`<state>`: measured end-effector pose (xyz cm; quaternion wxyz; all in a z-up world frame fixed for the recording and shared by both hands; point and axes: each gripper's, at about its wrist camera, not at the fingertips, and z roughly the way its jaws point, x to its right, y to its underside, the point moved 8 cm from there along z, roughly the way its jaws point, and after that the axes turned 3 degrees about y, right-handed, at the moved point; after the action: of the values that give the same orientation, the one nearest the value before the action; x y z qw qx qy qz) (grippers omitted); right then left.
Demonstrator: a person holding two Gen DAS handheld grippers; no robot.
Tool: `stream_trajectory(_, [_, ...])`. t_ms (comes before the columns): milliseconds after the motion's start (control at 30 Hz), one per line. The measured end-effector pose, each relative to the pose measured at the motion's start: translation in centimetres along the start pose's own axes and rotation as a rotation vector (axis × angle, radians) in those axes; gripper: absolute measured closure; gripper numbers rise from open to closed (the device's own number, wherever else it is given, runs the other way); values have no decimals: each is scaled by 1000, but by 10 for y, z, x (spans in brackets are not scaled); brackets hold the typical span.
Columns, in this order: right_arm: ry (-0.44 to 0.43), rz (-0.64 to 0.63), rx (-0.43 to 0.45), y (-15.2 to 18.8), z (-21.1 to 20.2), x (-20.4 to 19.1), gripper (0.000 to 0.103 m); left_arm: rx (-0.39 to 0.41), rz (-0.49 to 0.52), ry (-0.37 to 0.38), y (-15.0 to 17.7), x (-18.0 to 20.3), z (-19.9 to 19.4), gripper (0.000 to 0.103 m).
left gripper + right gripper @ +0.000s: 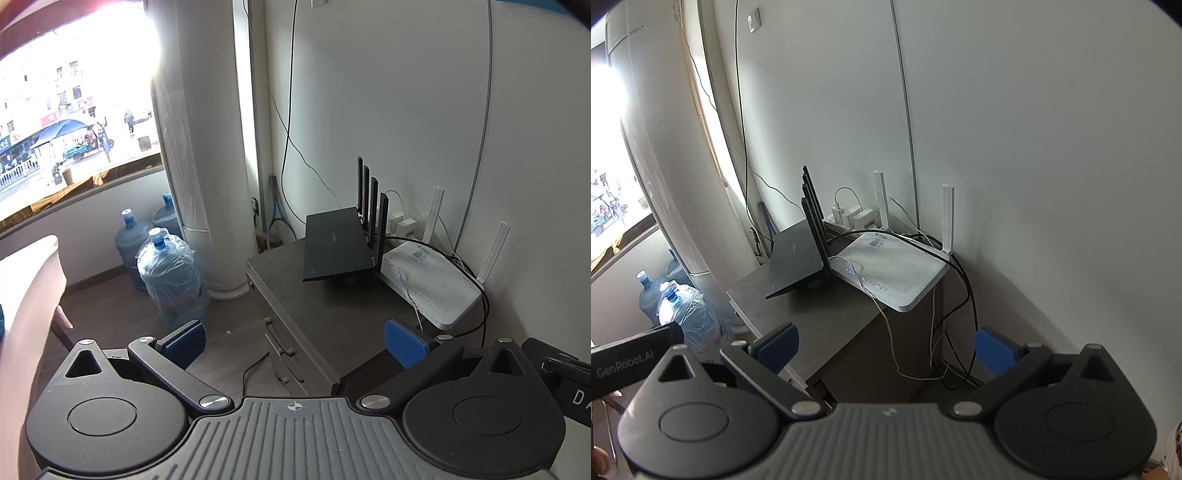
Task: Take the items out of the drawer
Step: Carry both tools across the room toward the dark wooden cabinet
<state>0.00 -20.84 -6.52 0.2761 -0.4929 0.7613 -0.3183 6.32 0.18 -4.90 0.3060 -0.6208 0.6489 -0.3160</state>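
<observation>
A dark grey drawer cabinet stands in the room's corner; it also shows in the right wrist view. Its drawers face left with dark handles and are closed, so nothing inside shows. My left gripper is open and empty, held above and in front of the cabinet's near corner. My right gripper is open and empty, above the cabinet's right side.
A black router and a white router sit on the cabinet top, with cables hanging down its right side. Water bottles and a white column stand to the left. A wall is behind.
</observation>
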Motion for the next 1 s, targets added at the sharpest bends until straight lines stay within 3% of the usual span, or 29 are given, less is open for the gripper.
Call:
stream_trajectory(200, [-27,27,-14,-3,-1,1,0,6,-15,17,5,-4,1,0])
stream_trajectory(533, [-8,-13,14,6,-12,-12,0,-27,32,-111,11,1,1,0])
stream_trajectory(700, [-6,-26,17,4,-13,-16,0,-42,50,-137,13,3,3,0])
stream_trajectory(867, [51,-34,15,3,-6,-11,0,-55,30,-112,15,6,-3,0])
stream_trajectory(1000, [156,-43,24,7,14,0,0,24,-43,-126,-6,11,-22,0])
